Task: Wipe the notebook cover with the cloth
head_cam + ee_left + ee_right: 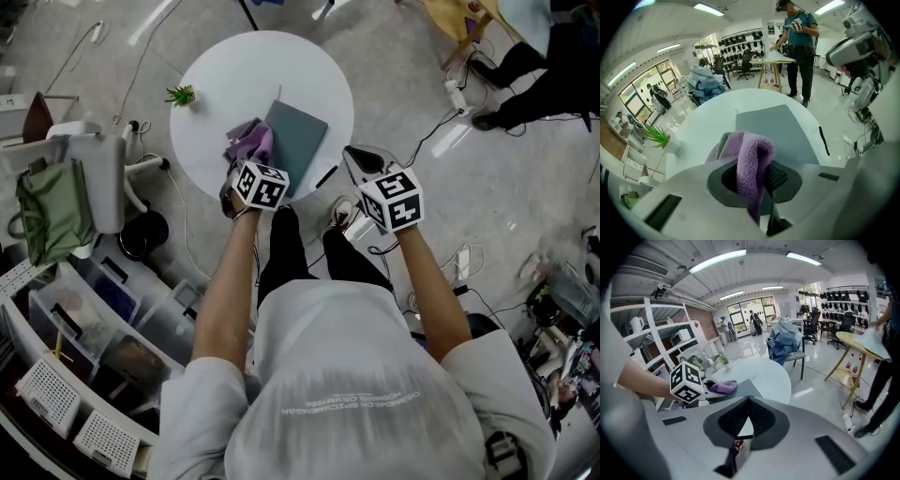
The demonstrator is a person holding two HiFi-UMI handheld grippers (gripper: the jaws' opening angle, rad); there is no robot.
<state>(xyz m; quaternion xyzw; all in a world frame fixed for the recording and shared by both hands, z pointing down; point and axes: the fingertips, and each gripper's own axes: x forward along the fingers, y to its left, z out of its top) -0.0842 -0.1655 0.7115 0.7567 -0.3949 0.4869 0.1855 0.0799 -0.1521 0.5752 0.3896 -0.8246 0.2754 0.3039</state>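
Note:
A grey-teal notebook (298,141) lies closed on the round white table (216,70), with a purple cloth (251,143) bunched over its left edge. My left gripper (246,167) is at the table's near rim, shut on the cloth (751,161), whose fold sticks up between the jaws while its free end hangs below. Just beyond the cloth lies the notebook (780,131). My right gripper (362,161) hovers off the table's near right edge, its jaws (748,401) shut on nothing. From there the left gripper's marker cube (686,382) and the cloth (723,387) show.
A black pen (326,176) lies on the table to the right of the notebook, and a small potted plant (180,95) stands at the left rim. A chair with a green bag (52,211), storage bins and floor cables surround the table. A person (800,44) stands beyond it.

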